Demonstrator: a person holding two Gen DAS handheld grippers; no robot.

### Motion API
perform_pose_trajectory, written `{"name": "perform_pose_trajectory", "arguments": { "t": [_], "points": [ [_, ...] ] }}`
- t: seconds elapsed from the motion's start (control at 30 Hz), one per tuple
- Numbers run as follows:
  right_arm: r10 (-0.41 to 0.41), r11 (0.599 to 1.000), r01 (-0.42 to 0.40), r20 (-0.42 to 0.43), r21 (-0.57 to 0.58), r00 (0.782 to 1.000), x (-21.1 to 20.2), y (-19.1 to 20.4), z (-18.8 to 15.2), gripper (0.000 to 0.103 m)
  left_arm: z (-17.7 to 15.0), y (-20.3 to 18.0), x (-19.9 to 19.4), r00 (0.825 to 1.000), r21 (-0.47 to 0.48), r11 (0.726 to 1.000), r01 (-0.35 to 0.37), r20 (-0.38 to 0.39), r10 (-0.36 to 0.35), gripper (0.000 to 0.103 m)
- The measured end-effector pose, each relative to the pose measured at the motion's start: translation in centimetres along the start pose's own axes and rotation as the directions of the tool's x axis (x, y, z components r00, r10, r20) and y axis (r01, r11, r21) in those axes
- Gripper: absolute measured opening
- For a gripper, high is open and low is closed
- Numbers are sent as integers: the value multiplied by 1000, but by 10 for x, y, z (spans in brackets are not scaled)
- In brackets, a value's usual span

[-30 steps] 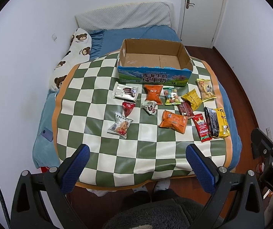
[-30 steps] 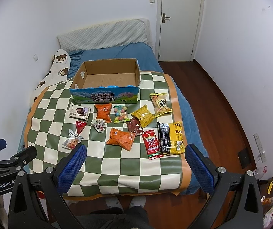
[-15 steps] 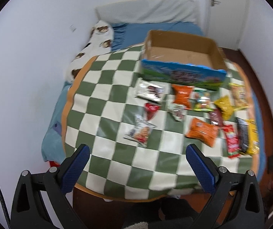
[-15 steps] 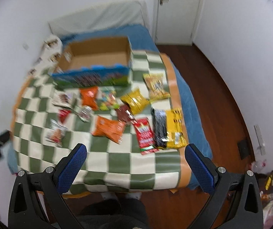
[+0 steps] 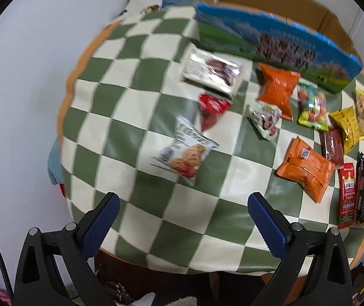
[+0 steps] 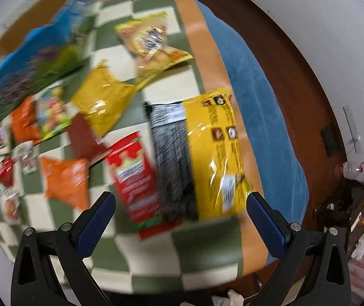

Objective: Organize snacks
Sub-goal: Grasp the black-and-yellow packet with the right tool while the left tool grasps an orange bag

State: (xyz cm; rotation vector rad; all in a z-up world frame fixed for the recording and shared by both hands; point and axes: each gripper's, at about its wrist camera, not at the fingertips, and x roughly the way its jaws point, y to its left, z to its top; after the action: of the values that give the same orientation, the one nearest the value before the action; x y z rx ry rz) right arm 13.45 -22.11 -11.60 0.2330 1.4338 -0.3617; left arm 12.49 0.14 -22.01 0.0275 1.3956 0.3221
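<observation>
**Mia:** Where are the snacks?

**Ben:** They lie on the checkered cloth (image 5: 136, 132). The big box (image 5: 271, 43) stands at the far side of the cloth, with its top open.

**Mia:** What does the left gripper (image 5: 182, 221) do?

**Ben:** It hangs above the near edge of the cloth. Its two blue fingers are wide apart and hold nothing. The cookie bag (image 5: 184, 154) lies just past them, a bit blurry. Behind that is the red pointy pack (image 5: 211, 109), and behind that the silver pack (image 5: 212, 72), close to the box.

**Mia:** And the orange ones?

**Ben:** One orange bag (image 5: 278, 89) lies just in front of the box. The other orange pack (image 5: 305, 169) lies nearer, on the right. The candy bag (image 5: 312, 109) with bright balls is next to the first one.

**Mia:** What about the right gripper (image 6: 180, 219)?

**Ben:** It is spread wide too, with nothing in it. That view is very blurry. Right in front of it lie three packs side by side: the red pack (image 6: 136, 178), the black pack (image 6: 173, 158) and the big yellow pack (image 6: 217, 153). The yellow one lies partly on the orange edge of the cloth. Farther away is a small yellow bag (image 6: 103, 102)
</observation>
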Motion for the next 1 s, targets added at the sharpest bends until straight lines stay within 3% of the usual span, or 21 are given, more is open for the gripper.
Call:
{"name": "perform_pose_trajectory", "arguments": {
  "t": [0.17, 0.27, 0.37, 0.4, 0.43, 0.47, 0.53, 0.6, 0.7, 0.83, 0.93, 1.0],
  "points": [
    [-20, 1000, 21, -68, 6, 998, 47, -7, 27, 103, 9, -34, 25, 998, 16, 1000, 19, -63, -18, 103],
    [-1, 1000, 4, -110, 23, 994, 70, -11, 34, 103, 17, -61, 44, 984, -11, 995, 101, -146, -101, 103],
    [9, 999, -4, -131, 41, 991, 83, -16, 36, 103, 27, -88, 69, 938, -96, 973, 208, -262, -226, 103],
    [23, 998, -16, -139, 53, 990, 87, -18, 36, 102, 32, -100, 82, 909, -144, 960, 239, -315, -273, 102],
    [35, 998, -26, -141, 62, 989, 89, -20, 36, 101, 34, -106, 87, 892, -171, 952, 254, -339, -299, 96],
    [47, 997, -37, -141, 71, 989, 90, -22, 36, 98, 39, -115, 97, 856, -227, 930, 289, -374, -357, 91],
    [67, 995, -56, -140, 81, 988, 93, -26, 36, 94, 46, -125, 108, 806, -306, 892, 333, -398, -437, 87],
    [76, 995, -65, -142, 81, 987, 94, -29, 36, 91, 56, -135, 117, 768, -378, 857, 350, -408, -493, 86],
    [90, 993, -78, -147, 86, 985, 97, -32, 38, 91, 65, -145, 128, 740, -440, 833, 335, -424, -522, 86],
    [118, 989, -102, -163, 107, 980, 96, -47, 34, 92, 72, -153, 141, 739, -487, 818, 305, -421, -526, 80],
    [137, 987, -121, -173, 103, 975, 103, -59, 38, 91, 81, -162, 132, 780, -424, 853, 303, -403, -478, 74],
    [141, 988, -125, -179, 95, 974, 108, -66, 42, 92, 88, -172, 119, 824, -307, 901, 308, -387, -414, 71]
  ]
}}
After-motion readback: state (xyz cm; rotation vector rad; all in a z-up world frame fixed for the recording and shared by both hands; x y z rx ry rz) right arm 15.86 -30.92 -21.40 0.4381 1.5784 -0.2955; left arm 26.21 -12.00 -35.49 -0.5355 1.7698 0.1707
